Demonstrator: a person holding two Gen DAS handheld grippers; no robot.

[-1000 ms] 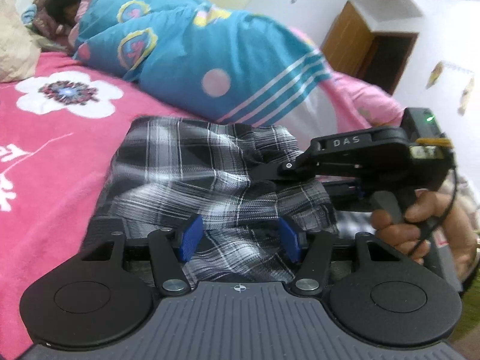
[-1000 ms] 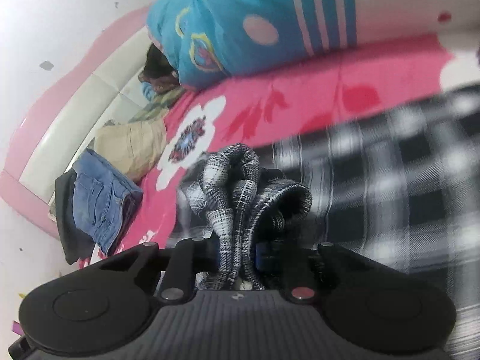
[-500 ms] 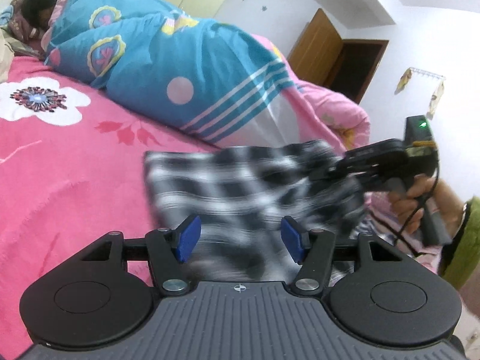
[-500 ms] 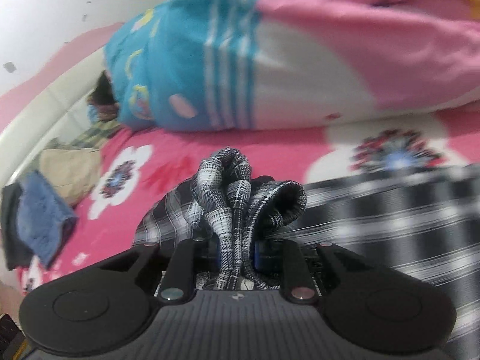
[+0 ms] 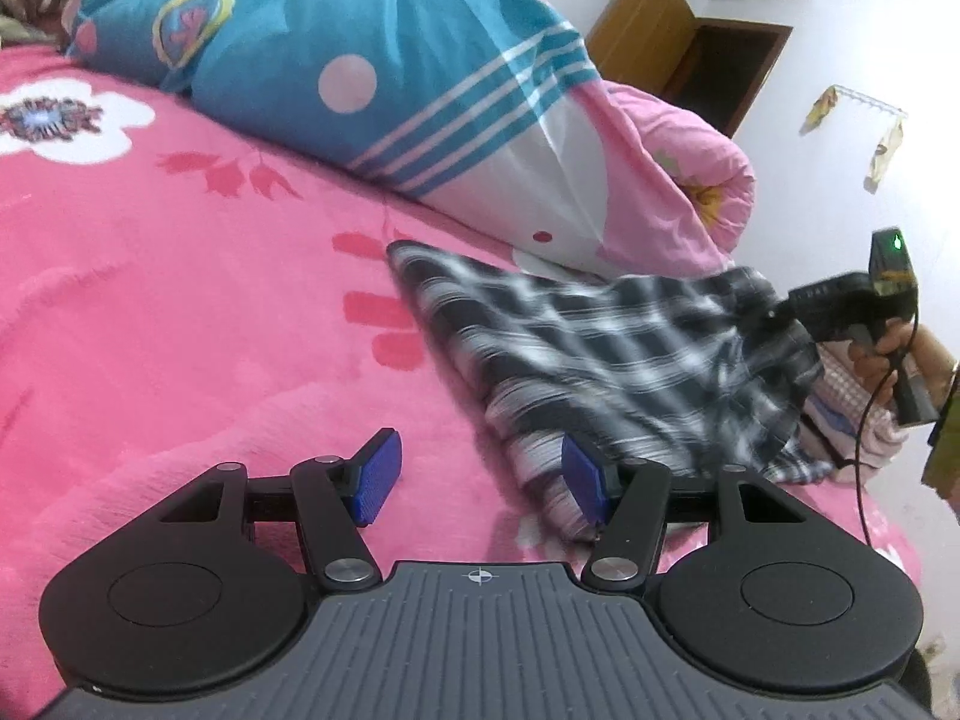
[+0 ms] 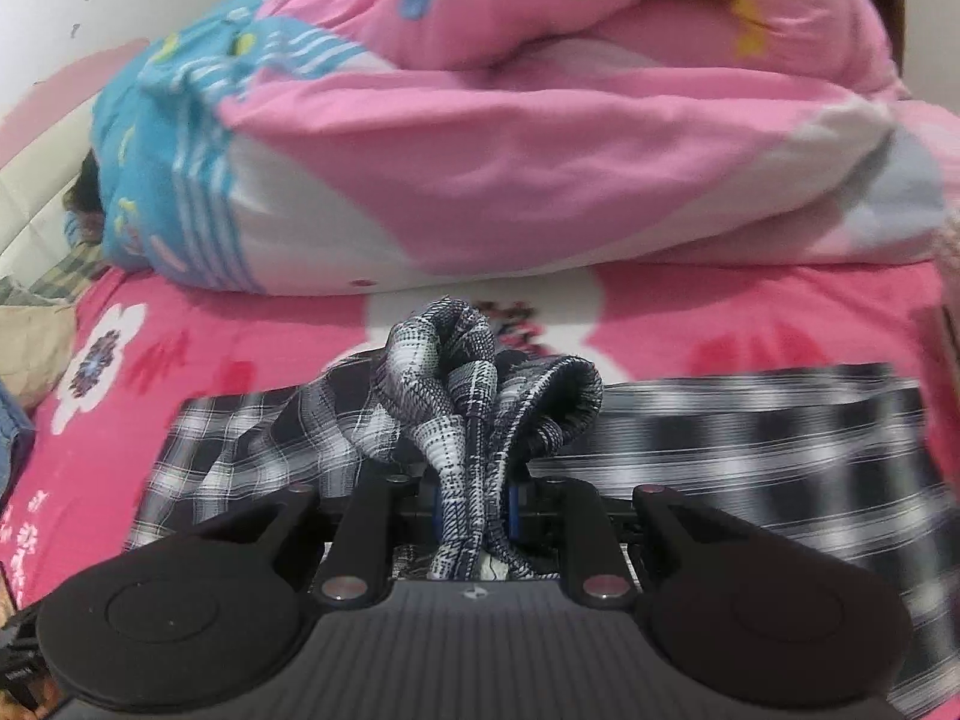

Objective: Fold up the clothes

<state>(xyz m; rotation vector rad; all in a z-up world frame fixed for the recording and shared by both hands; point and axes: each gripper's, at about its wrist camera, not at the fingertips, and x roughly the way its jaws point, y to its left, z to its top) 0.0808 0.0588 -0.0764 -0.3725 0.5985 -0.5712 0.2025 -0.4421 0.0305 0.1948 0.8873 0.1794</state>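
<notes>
Left wrist view gives us the widest look: a pink bedspread [image 5: 180,312] with white flowers fills most of it, and along its far side lies a big rolled quilt [image 5: 372,54], blue with white stripes and dots at one end, pink at the other. Behind the quilt we see a white wall and a brown wooden door [image 5: 654,36] beside a dark opening. At the head of the bed a person's dark hair [image 6: 84,192] shows from under the quilt, and nearby lies a beige cloth [image 6: 30,342].

On the bedspread, near its edge, lies our black-and-white checked garment [image 5: 600,360], blurred in both views. One corner of it spreads flat toward the quilt; the other end rises to our right gripper [image 6: 474,504], whose jaws are clamped on a bunched fold of the fabric. From the left wrist view we see that gripper's black body held in a hand [image 5: 888,360], with a thin cable hanging down and a small green light on top.

Our left gripper [image 5: 474,480] hovers over the bedspread with its blue pads [image 5: 375,477] apart, holding nothing; the right-hand pad sits just beside the garment's near edge.

We can read no writing anywhere.
</notes>
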